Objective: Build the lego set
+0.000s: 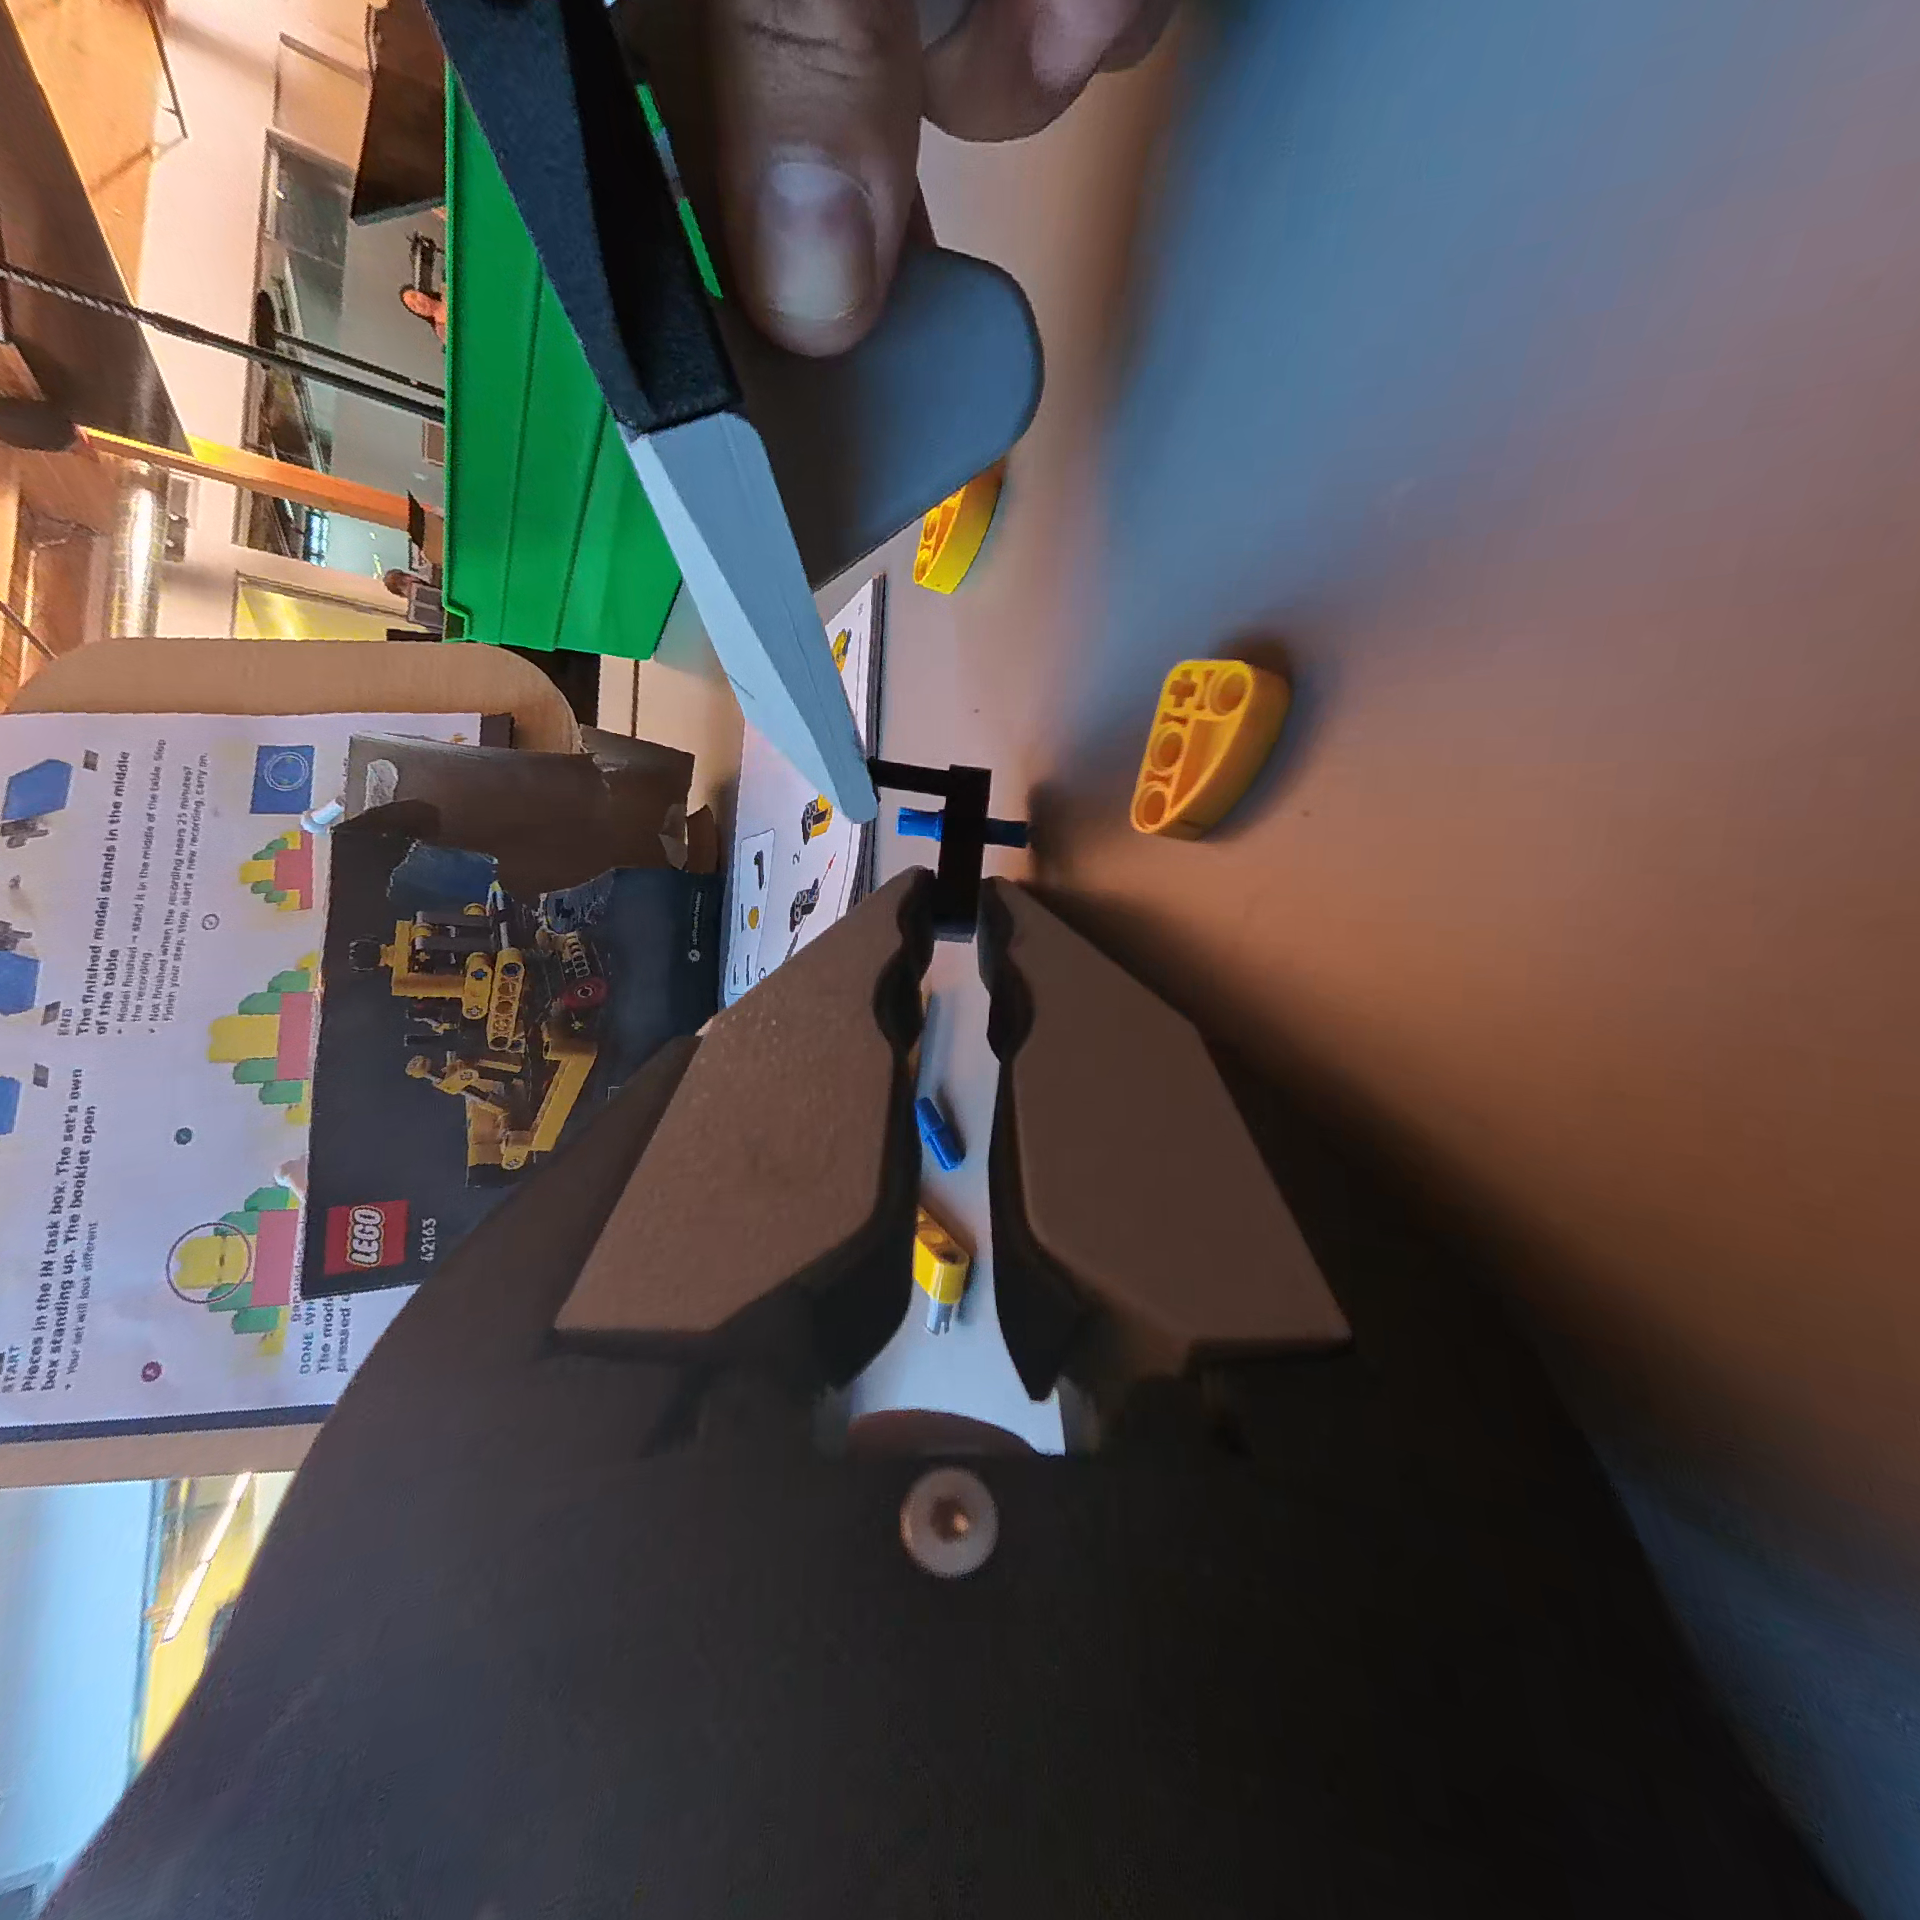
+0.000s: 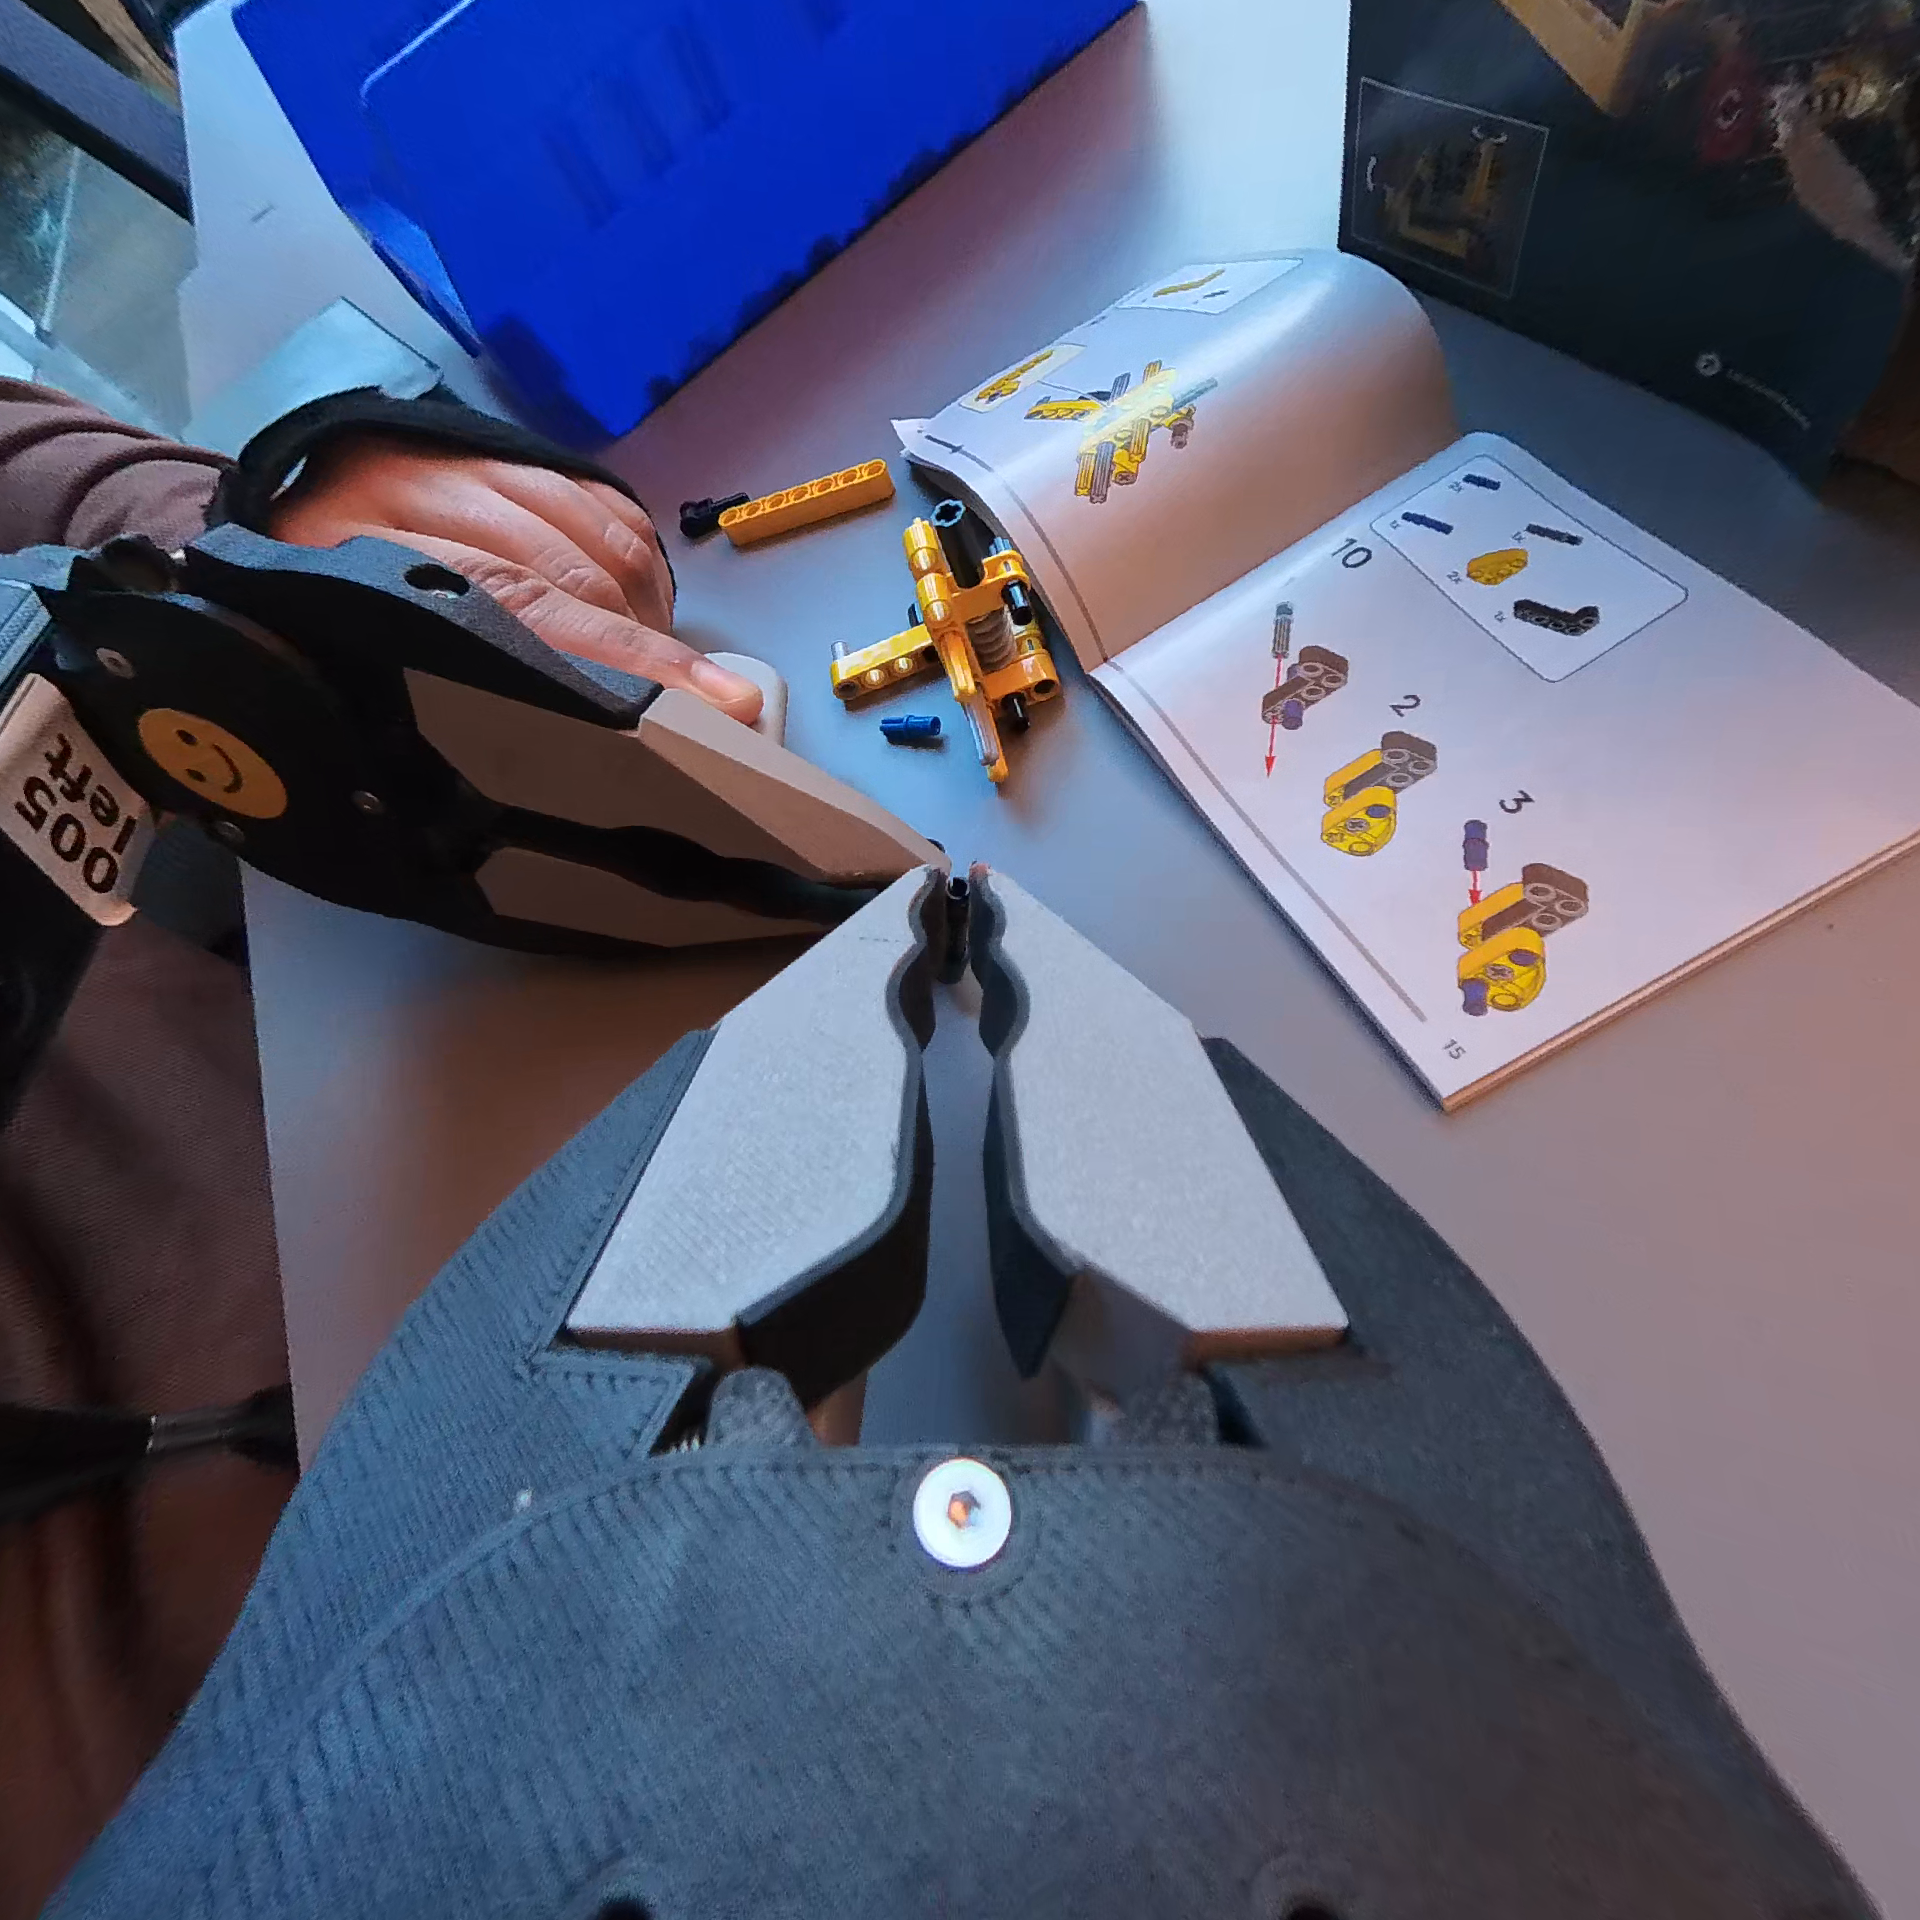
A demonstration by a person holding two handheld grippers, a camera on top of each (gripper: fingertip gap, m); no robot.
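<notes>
Both jaws clamp: left gripper (image 1: 951, 899) on black beam (image 1: 961, 847), right gripper (image 2: 953, 883) on black pin (image 2: 955, 925).

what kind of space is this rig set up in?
Probably a data-collection station in an office or commercial building, not a home. A printed task sheet stands at the table's back beside green and blue bins; beyond are glass partitions and railings.

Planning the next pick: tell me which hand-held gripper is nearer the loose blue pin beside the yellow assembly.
Left. The left hand-held gripper reaches in from the blue pin's side, its fingers just short of it. The right hand-held gripper sits slightly farther back, shut on a black pin.
</notes>
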